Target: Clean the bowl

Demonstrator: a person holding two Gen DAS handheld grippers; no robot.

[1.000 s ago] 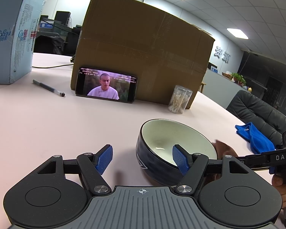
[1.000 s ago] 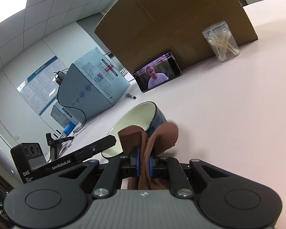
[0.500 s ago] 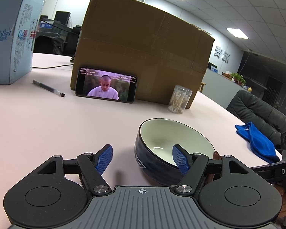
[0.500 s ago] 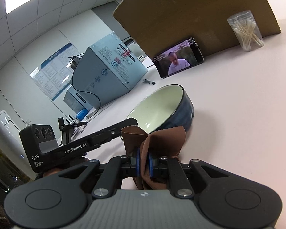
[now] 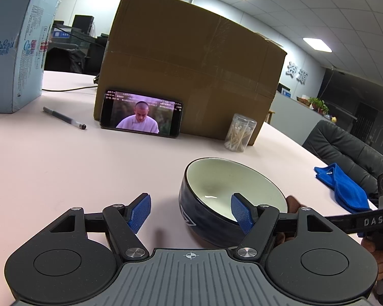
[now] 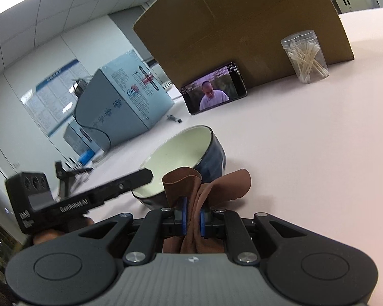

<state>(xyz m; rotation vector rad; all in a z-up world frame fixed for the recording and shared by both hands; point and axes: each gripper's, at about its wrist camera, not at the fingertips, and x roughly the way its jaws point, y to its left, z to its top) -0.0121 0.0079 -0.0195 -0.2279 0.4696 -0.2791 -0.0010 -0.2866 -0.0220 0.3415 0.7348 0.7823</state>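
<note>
One bowl point(image 5: 232, 193) sits ahead-right of the spread left claw point(image 5: 190, 213), seemingly untouched.

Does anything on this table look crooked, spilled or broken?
Nothing looks spilled or broken. The dark blue ceramic bowl may be slightly tilted, though the fisheye view makes that uncertain. The brown cloth is pinched in the right gripper.

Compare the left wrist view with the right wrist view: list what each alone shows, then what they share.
Left wrist only: the blue cloth on the table, a dark chair, and the open left claw.

Right wrist only: the right claw shut on the brown cloth.

Both: bowl, phone, cardboard box, cotton-swab jar, pen, light-blue box.
</note>
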